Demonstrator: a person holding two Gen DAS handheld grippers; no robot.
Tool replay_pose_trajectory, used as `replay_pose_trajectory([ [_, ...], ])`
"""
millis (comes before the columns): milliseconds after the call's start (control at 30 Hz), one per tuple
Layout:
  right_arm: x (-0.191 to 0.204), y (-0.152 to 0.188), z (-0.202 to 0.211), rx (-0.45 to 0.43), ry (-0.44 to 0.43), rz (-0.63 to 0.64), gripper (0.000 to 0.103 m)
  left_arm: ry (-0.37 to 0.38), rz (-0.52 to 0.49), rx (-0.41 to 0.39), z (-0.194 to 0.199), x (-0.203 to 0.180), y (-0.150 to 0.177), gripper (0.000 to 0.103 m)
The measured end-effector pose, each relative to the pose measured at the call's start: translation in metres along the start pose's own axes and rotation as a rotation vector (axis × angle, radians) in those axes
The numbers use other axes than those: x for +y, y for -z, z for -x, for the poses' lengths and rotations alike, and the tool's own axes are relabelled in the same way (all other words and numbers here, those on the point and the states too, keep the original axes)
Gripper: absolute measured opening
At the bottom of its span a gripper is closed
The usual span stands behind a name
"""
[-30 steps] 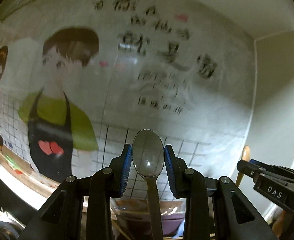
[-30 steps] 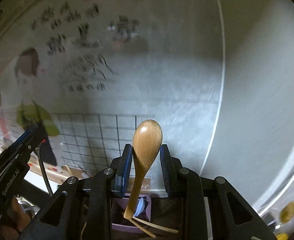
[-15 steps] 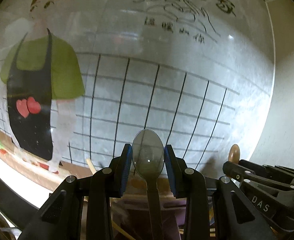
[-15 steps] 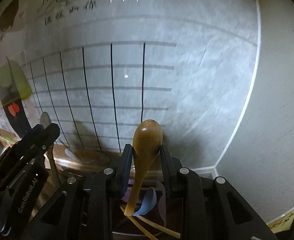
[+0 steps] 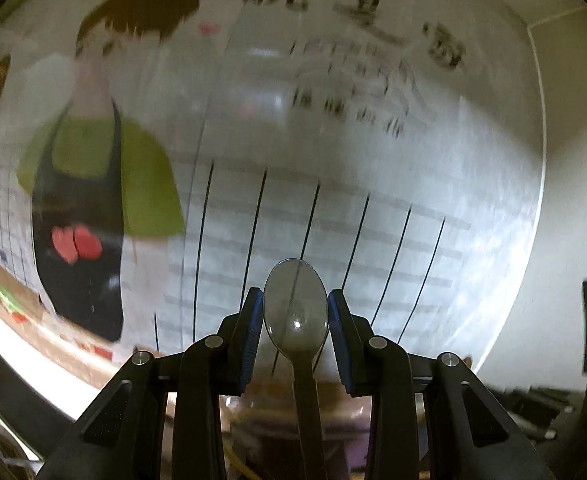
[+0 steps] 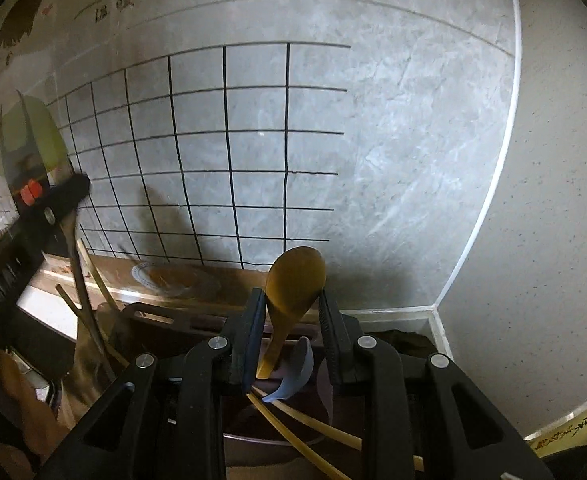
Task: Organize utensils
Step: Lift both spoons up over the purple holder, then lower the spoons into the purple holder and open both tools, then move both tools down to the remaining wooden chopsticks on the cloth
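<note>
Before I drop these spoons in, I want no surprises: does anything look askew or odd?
The wooden spoon leans left between the right gripper's fingers instead of standing straight. The metal spoon in the left gripper sits upright and centred. Nothing spilled or damaged shows.

Brown holder [image 6: 197,320] on counter [image 6: 41,304]
</note>
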State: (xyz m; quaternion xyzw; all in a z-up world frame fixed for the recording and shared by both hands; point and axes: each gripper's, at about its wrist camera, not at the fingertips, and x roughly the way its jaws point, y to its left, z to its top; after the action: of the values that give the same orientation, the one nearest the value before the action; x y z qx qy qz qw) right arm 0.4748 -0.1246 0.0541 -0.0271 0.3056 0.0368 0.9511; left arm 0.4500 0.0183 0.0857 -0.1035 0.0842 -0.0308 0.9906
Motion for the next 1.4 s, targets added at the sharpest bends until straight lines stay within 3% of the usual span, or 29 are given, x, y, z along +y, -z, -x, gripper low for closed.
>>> replay_pose_trajectory([
  [33,0.0,-0.001,0.001,0.005,-0.008,0.0,0.008,-0.003,-0.009,-0.01,0.001,-0.002,-0.001,0.034],
  [300,-0.008,-0.002,0.011,0.023,-0.014,0.017,0.008,-0.018,-0.07,0.037,-0.021,-0.012,0.023,0.034],
  [433,-0.025,-0.001,0.023,0.022,-0.055,-0.044,0.017,0.04,-0.039,0.14,-0.032,-0.006,0.03,0.035],
  [633,-0.038,0.003,0.053,-0.016,-0.032,-0.061,0.025,0.059,0.009,0.263,-0.028,0.013,0.025,0.035],
  [767,-0.042,0.015,0.063,-0.018,-0.029,-0.056,0.029,0.072,0.016,0.294,0.0,0.025,0.012,0.035],
  [1033,-0.033,0.064,0.095,0.056,-0.122,-0.009,0.029,0.079,0.062,0.371,0.087,0.043,-0.005,0.036],
  [1300,-0.008,0.107,0.127,0.115,-0.236,0.057,0.029,-0.012,-0.03,0.412,0.177,0.065,0.018,0.036],
  [1400,0.005,0.121,0.13,0.147,-0.263,0.071,0.029,-0.032,-0.006,0.45,0.196,0.079,0.037,0.036],
])
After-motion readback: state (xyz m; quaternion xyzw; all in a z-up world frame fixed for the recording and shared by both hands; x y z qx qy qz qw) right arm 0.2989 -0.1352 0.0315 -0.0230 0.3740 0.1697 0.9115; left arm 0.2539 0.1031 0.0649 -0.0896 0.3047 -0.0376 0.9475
